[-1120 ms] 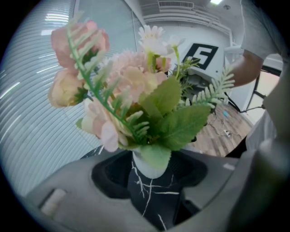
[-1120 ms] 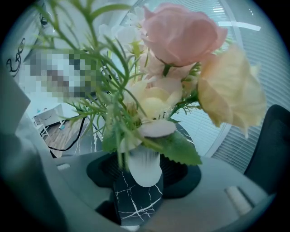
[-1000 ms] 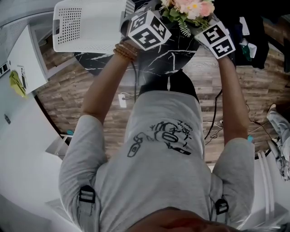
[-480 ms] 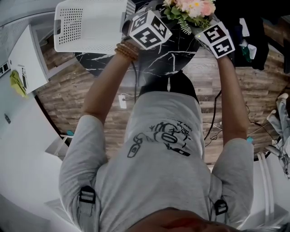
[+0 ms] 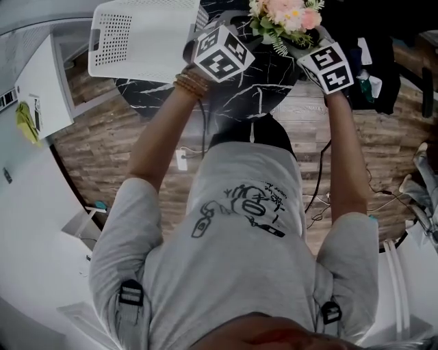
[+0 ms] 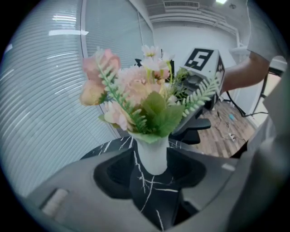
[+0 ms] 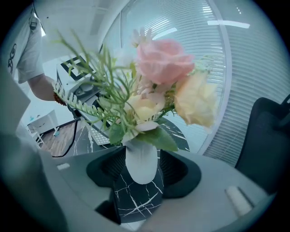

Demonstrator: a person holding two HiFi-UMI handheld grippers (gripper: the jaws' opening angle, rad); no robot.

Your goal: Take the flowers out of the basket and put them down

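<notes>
A bouquet of pink and cream flowers (image 5: pixel 284 15) in a small white vase (image 6: pixel 152 154) is over the far side of the black marble table (image 5: pixel 263 75), right of the white perforated basket (image 5: pixel 144 37). My left gripper (image 6: pixel 152 164) reaches it from one side. Its jaws have just been closing and now sit against the vase. From the opposite side my right gripper (image 7: pixel 141 168) is shut on the same vase (image 7: pixel 140 161). Each gripper's marker cube shows behind the flowers in the other's view. I cannot tell whether the vase rests on the table.
The basket takes up the table's left part. A dark chair (image 7: pixel 267 136) stands beyond the table by the slatted blinds. Cables (image 5: pixel 318 198) lie on the wood floor beside the person. A white cabinet (image 5: pixel 37 89) stands at the left.
Both grippers and the bouquet keep their places at the table's far side. The head view as a whole has shifted slightly.
</notes>
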